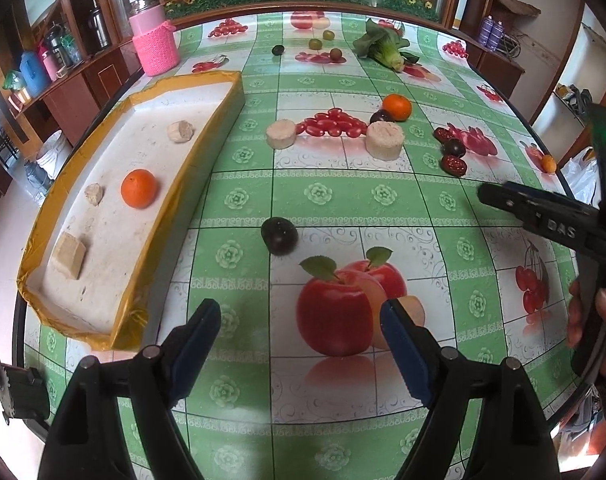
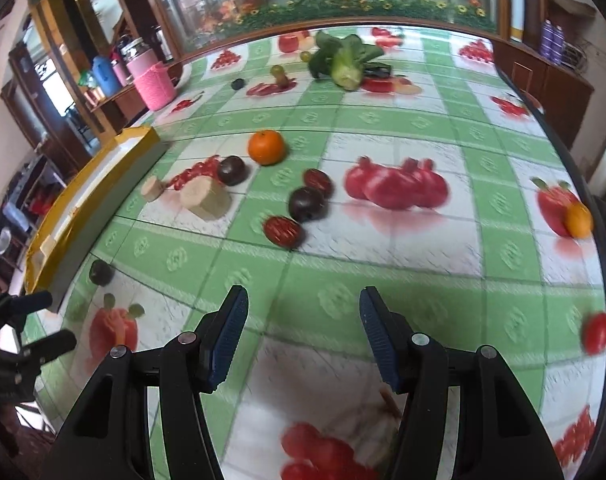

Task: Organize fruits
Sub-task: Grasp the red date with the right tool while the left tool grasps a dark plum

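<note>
The left tool [image 1: 299,336] is hovering low over the desk [image 1: 343,196] with its fingers spread wide and nothing between them. A dark plum [image 1: 279,236] is lying on the desk just ahead of that gap, slightly left of its centre and apart from both fingers. To the left of the plum, the yellow-rimmed tray [image 1: 207,152] is sitting with its long axis running away from the tool toward the far edge of the desk; an orange [image 1: 139,189] is resting inside it, along with three pale chunks whose nature is hard to make out.

The right tool [image 2: 303,334] is also spread, holding nothing. Ahead of it and well apart, a second dark plum [image 2: 307,204] is lying between two dark red fruits [image 2: 282,232], with another orange [image 2: 266,147] farther back. Two pale round slices [image 2: 205,198] are lying left of that cluster. A leafy green vegetable [image 2: 345,60] is lying near the far edge, its cut stem end pointing toward the tool. A small orange fruit [image 2: 579,220] and a red tomato [image 2: 597,332] are sitting at the right edge of the desk, both smeared by motion blur. The tray is partly cut off from this side, showing mainly its outer wall.
</note>
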The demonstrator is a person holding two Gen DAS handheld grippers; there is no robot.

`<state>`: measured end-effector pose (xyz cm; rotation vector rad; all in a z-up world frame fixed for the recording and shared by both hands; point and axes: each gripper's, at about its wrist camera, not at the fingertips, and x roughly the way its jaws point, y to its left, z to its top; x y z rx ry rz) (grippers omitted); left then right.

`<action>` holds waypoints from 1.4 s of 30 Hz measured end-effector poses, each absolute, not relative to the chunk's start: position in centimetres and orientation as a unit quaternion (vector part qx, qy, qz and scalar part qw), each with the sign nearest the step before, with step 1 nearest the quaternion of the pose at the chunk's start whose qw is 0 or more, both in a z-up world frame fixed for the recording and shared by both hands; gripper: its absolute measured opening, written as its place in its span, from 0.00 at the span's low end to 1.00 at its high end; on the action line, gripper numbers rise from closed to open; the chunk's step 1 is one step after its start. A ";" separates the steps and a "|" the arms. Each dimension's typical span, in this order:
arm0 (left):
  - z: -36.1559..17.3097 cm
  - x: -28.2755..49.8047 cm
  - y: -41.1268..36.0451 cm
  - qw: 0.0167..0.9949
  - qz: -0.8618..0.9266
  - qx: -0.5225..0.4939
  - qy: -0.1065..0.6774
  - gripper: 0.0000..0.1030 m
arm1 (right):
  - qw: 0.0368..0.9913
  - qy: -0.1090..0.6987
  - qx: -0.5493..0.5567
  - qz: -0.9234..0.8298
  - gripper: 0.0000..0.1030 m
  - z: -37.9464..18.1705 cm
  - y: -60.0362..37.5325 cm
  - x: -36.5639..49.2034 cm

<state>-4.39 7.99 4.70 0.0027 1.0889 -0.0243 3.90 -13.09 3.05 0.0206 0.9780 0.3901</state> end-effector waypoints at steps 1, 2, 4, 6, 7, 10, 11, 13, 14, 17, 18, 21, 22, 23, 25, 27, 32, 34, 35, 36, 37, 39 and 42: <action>4.7 -4.4 8.1 0.854 -0.009 -0.001 0.520 0.81 | 0.864 0.467 0.004 0.188 0.56 2.8 -12.6 4.4; 4.7 -4.5 8.2 0.854 -0.007 -0.003 0.521 0.81 | 0.864 0.467 0.000 0.188 0.56 2.5 -12.3 4.8; 4.7 -4.6 8.5 0.853 -0.001 -0.006 0.522 0.81 | 0.861 0.470 -0.001 0.194 0.56 1.9 -11.9 5.7; 4.7 -4.6 8.7 0.853 0.003 -0.009 0.522 0.81 | 0.865 0.461 0.000 0.198 0.56 1.8 -11.6 6.1; 4.7 -4.6 8.9 0.853 0.005 -0.011 0.522 0.81 | 0.864 0.462 -0.002 0.202 0.56 1.7 -11.4 6.4; 4.6 -4.5 9.3 0.852 0.010 -0.020 0.523 0.81 | 0.868 0.452 -0.019 0.206 0.41 1.7 -10.9 6.7; 4.5 -4.4 9.4 0.851 0.012 -0.025 0.524 0.81 | 0.870 0.449 -0.029 0.203 0.35 1.6 -10.8 6.7; 4.3 -4.1 9.6 0.849 0.014 -0.034 0.526 0.81 | 0.870 0.446 -0.028 0.206 0.27 1.7 -11.0 6.8; 4.2 -4.0 9.6 0.849 0.015 -0.037 0.527 0.81 | 0.870 0.445 -0.023 0.210 0.27 1.6 -11.2 6.8; 4.0 -3.6 9.6 0.849 0.017 -0.043 0.526 0.81 | 0.870 0.445 -0.012 0.210 0.26 1.8 -11.9 6.8; 3.9 -3.5 9.6 0.849 0.016 -0.046 0.526 0.81 | 0.870 0.445 -0.004 0.213 0.26 2.0 -12.3 6.6; 3.6 -2.8 9.5 0.849 0.016 -0.056 0.525 0.81 | 0.870 0.441 0.007 0.220 0.26 2.7 -13.0 6.0; 3.4 -2.5 9.5 0.849 0.016 -0.058 0.525 0.81 | 0.869 0.441 0.011 0.222 0.26 2.8 -13.3 5.9; 3.2 -2.2 9.5 0.848 0.018 -0.061 0.526 0.81 | 0.870 0.441 0.014 0.222 0.26 3.0 -13.4 5.8; 2.8 -1.5 9.5 0.846 0.020 -0.065 0.529 0.81 | 0.869 0.441 0.017 0.223 0.27 3.1 -13.8 5.7; 2.4 -0.8 9.6 0.844 0.020 -0.072 0.531 0.81 | 0.869 0.442 0.019 0.223 0.27 3.2 -14.2 5.6; 1.5 0.6 9.6 0.843 0.028 -0.080 0.532 0.65 | 0.867 0.446 0.023 0.222 0.27 2.9 -14.4 5.7; 1.6 0.6 9.4 0.851 0.031 -0.070 0.520 0.42 | 0.865 0.449 0.025 0.223 0.27 2.9 -14.3 5.7; 1.7 0.7 9.4 0.853 0.027 -0.069 0.517 0.26 | 0.865 0.448 0.026 0.223 0.27 2.9 -14.4 5.7; 1.7 0.7 9.5 0.853 0.024 -0.071 0.516 0.24 | 0.865 0.448 0.027 0.223 0.27 2.9 -14.4 5.7; 1.8 0.6 9.7 0.853 0.023 -0.076 0.516 0.24 | 0.865 0.449 0.027 0.223 0.27 2.9 -14.4 5.7; 1.9 0.3 10.1 0.854 0.019 -0.086 0.513 0.23 | 0.865 0.450 0.027 0.222 0.27 3.0 -14.4 5.7; 2.3 -0.2 10.1 0.854 0.002 -0.100 0.511 0.23 | 0.865 0.451 0.028 0.219 0.27 3.2 -14.4 5.5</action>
